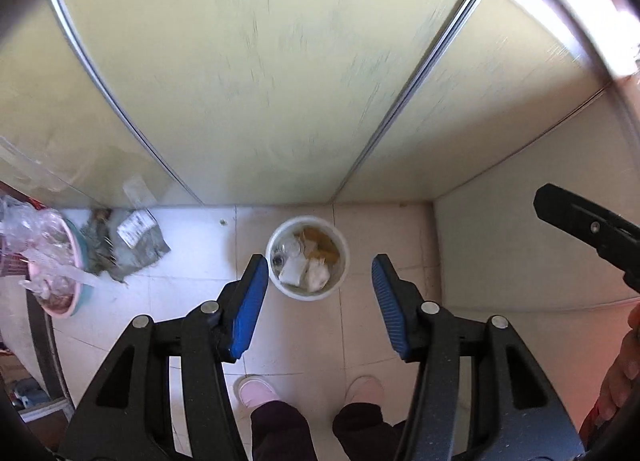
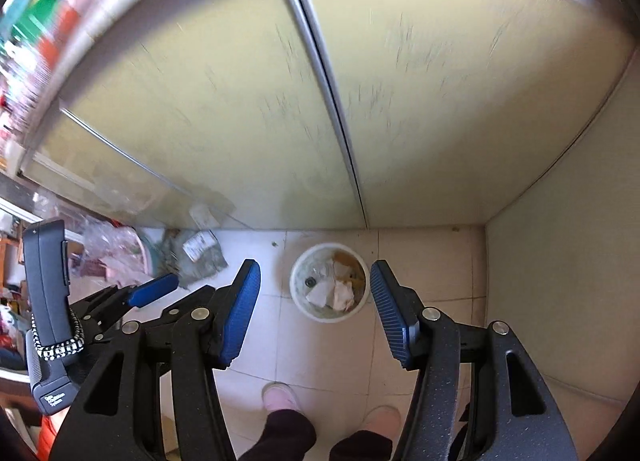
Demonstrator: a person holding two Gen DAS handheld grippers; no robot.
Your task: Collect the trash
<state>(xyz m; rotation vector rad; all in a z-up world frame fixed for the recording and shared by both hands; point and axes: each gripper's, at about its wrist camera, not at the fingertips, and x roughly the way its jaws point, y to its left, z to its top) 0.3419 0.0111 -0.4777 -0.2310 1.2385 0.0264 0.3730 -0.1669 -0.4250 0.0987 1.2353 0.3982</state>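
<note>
A white round trash bin (image 1: 307, 293) stands on the tiled floor by the cabinet doors, holding crumpled white paper, clear plastic and something yellow-brown. It also shows in the right wrist view (image 2: 329, 314). My left gripper (image 1: 318, 281) is open and empty, held high above the bin. My right gripper (image 2: 315, 288) is open and empty too, also high above the bin. The left gripper's blue pad (image 2: 154, 289) shows at the left of the right wrist view.
A grey-green rag with a white label (image 1: 132, 241) lies on the floor left of the bin. A pink basin (image 1: 60, 261) with clear plastic sits further left. Pale yellow cabinet doors (image 1: 260, 81) stand behind. The person's pink slippers (image 1: 258, 391) are below.
</note>
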